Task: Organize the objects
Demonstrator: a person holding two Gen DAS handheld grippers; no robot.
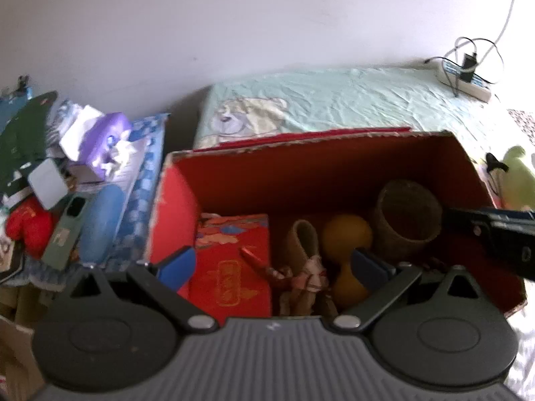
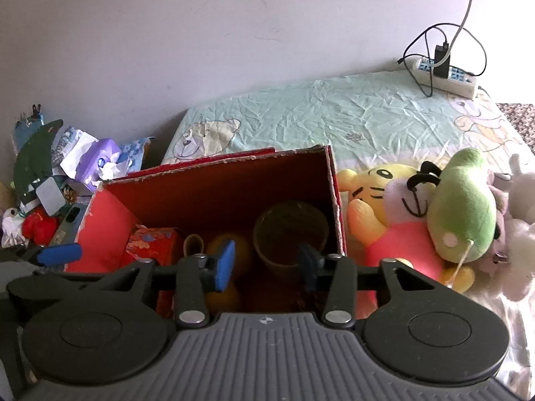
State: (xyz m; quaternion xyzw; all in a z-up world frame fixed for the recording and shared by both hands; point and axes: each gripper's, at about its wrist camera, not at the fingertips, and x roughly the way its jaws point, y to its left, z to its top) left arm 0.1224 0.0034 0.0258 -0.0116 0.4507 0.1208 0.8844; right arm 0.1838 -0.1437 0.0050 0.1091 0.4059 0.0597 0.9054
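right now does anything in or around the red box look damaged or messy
Yes. The red box's top rim is ragged and torn, worst along the back edge. Left of it, a heap of clutter, crumpled tissue included, is jumbled together. The soft toys lie piled outside the box.

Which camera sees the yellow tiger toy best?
The right wrist view: the yellow tiger toy shows its face and pink body beside the red box. The left wrist view shows only the green plush at its edge, no clear tiger.

Legible markings: none.
Gold emblem on the red packet (image 1: 234,264), lower centre of the left wrist view, is too blurred to read.
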